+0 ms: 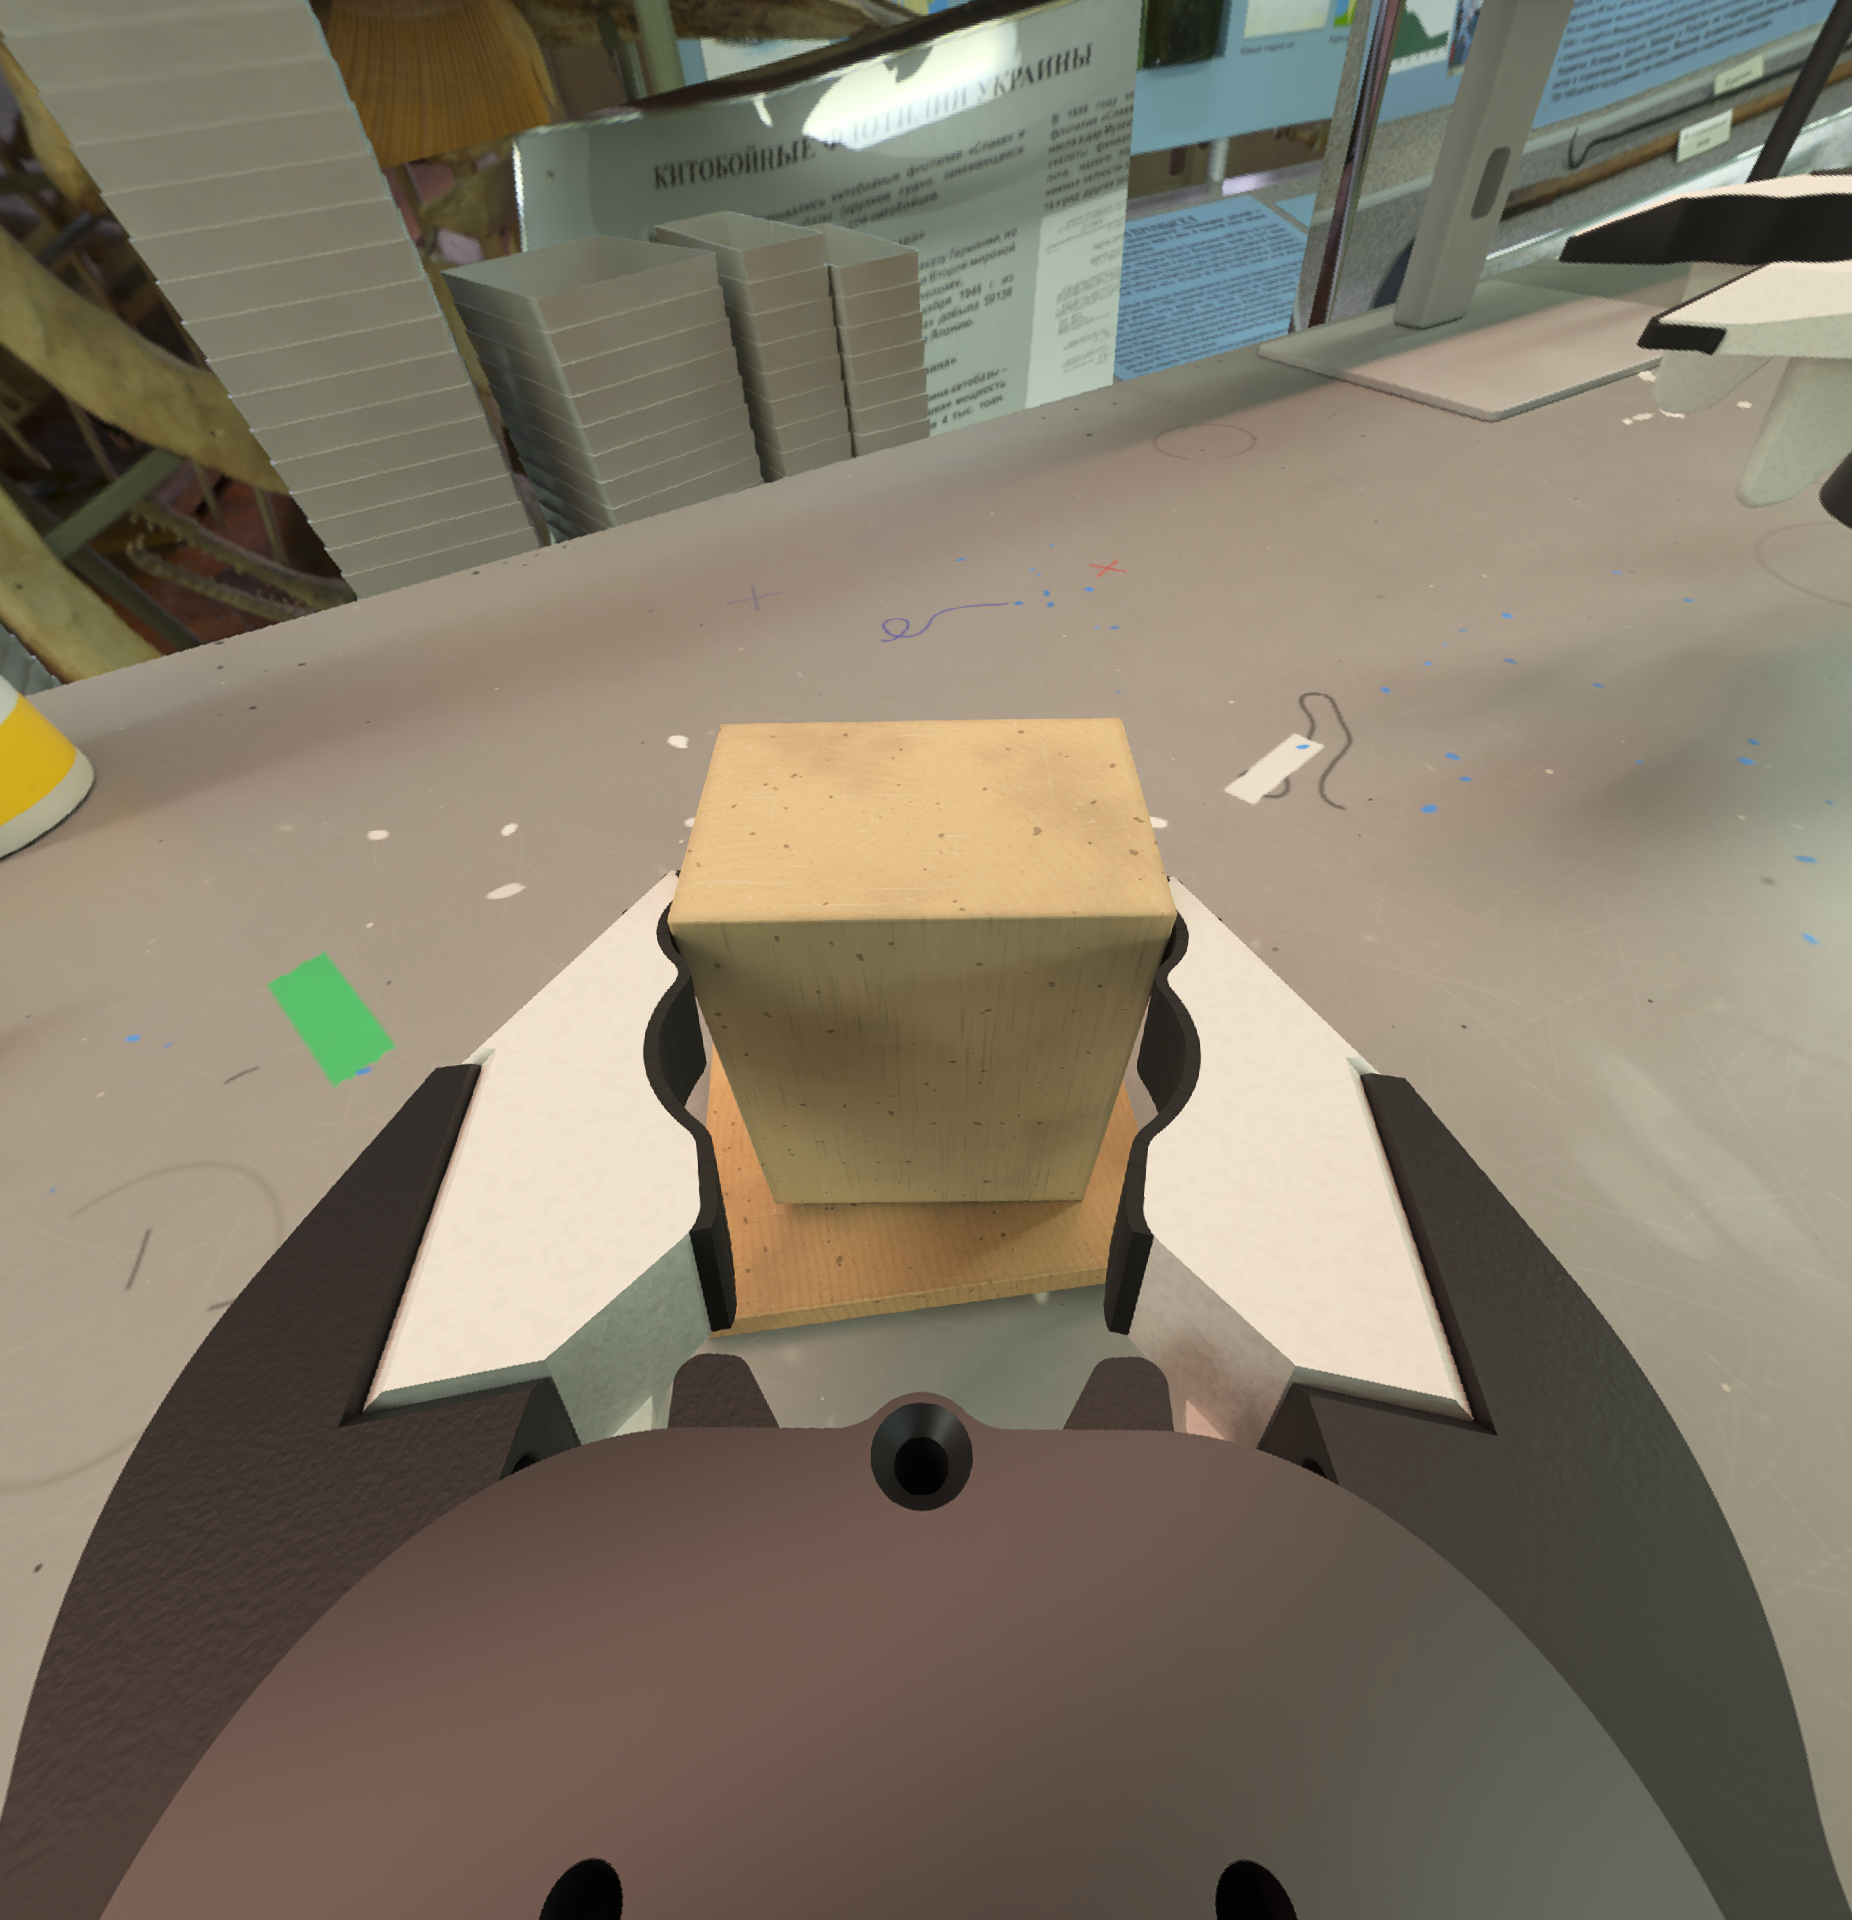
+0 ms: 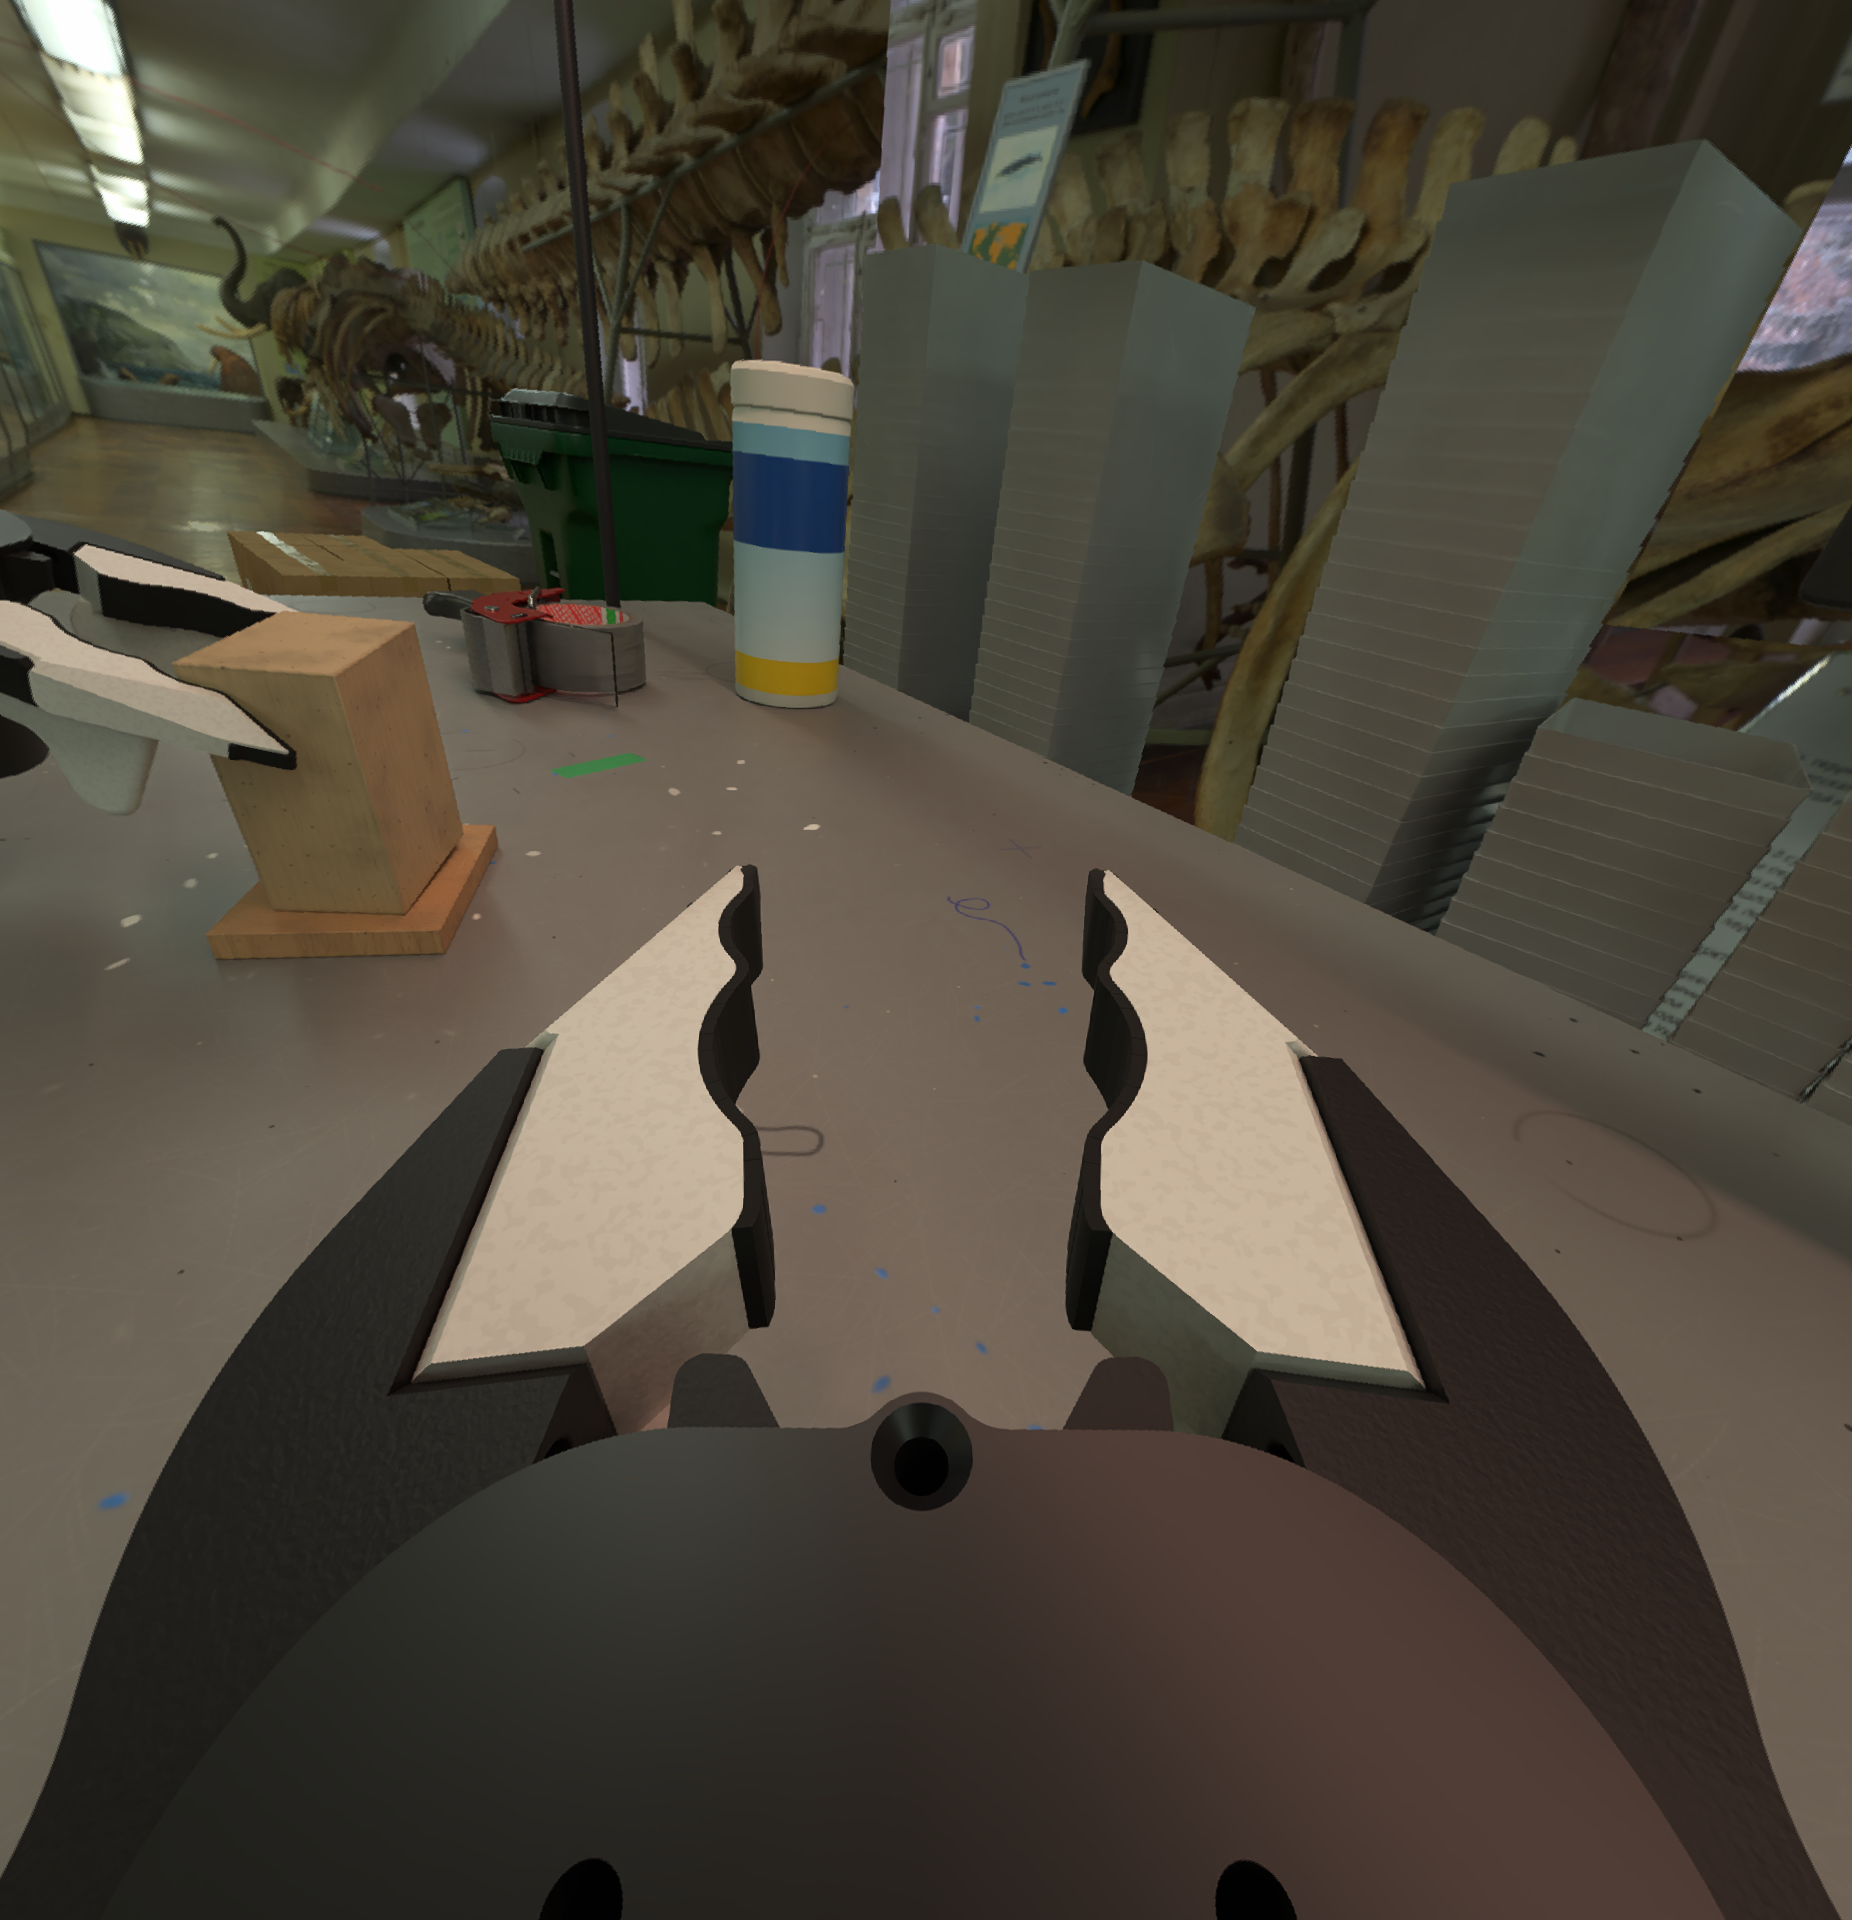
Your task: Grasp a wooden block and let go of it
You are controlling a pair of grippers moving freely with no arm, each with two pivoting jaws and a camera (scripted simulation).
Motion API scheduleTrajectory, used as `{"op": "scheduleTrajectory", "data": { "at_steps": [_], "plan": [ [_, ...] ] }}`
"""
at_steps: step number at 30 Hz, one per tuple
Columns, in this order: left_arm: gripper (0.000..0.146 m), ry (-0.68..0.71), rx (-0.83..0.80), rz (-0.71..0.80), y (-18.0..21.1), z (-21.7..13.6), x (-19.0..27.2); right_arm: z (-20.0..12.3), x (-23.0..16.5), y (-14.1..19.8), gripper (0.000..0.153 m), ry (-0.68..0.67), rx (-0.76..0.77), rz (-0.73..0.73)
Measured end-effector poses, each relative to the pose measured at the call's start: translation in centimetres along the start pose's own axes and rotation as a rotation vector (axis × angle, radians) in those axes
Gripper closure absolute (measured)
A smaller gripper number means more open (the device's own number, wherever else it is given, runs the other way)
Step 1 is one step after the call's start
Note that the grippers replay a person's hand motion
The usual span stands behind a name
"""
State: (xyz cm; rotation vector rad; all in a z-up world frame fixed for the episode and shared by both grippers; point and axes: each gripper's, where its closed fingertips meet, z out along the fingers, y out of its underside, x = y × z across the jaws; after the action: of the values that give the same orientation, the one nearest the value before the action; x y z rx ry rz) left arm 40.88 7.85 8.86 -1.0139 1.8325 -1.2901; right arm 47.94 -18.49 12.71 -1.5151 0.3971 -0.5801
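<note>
A light wooden block [image 1: 922,966] stands upright on a thin orange-brown square plate [image 1: 901,1268] on the grey table [image 1: 1421,935]. My left gripper [image 1: 922,914] is closed on the block, with its dark pads [image 1: 678,1029] pressed against the two sides near the top. From the right wrist view, the block [image 2: 350,769], its plate [image 2: 330,930] and the left gripper [image 2: 278,686] show at the far left. My right gripper [image 2: 920,883] is open and empty over bare table, well to the right of the block. It also shows in the left wrist view [image 1: 1608,291], at the upper right.
A tape dispenser [image 2: 553,649] and a striped canister [image 2: 790,540] stand behind the block. Tall stacks of grey trays [image 2: 1524,520] line the table's far edge, also seen from the left wrist [image 1: 610,374]. A monitor stand [image 1: 1441,239] is at the back. A green bin [image 2: 631,488] stands beyond the table.
</note>
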Motion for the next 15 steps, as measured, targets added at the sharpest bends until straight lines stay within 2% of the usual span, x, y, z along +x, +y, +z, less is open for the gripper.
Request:
{"op": "scheduleTrajectory", "data": {
  "at_steps": [2,5,15],
  "plan": [
    [0.06,0.012,-0.002,0.0,0.0,0.2,0.4,0.0,0.0,0.0,0.09,0.001,0.004,0.002],
    [0.038,0.037,-0.012,0.006,0.5,0.6,1.2,0.0,0.0,0.0,0.09,0.0,0.002,0.001],
    [0.032,-0.01,-0.014,0.012,0.4,0.6,0.5,0.0,0.1,0.0,0.09,0.006,0.001,0.002]
  ]
}}
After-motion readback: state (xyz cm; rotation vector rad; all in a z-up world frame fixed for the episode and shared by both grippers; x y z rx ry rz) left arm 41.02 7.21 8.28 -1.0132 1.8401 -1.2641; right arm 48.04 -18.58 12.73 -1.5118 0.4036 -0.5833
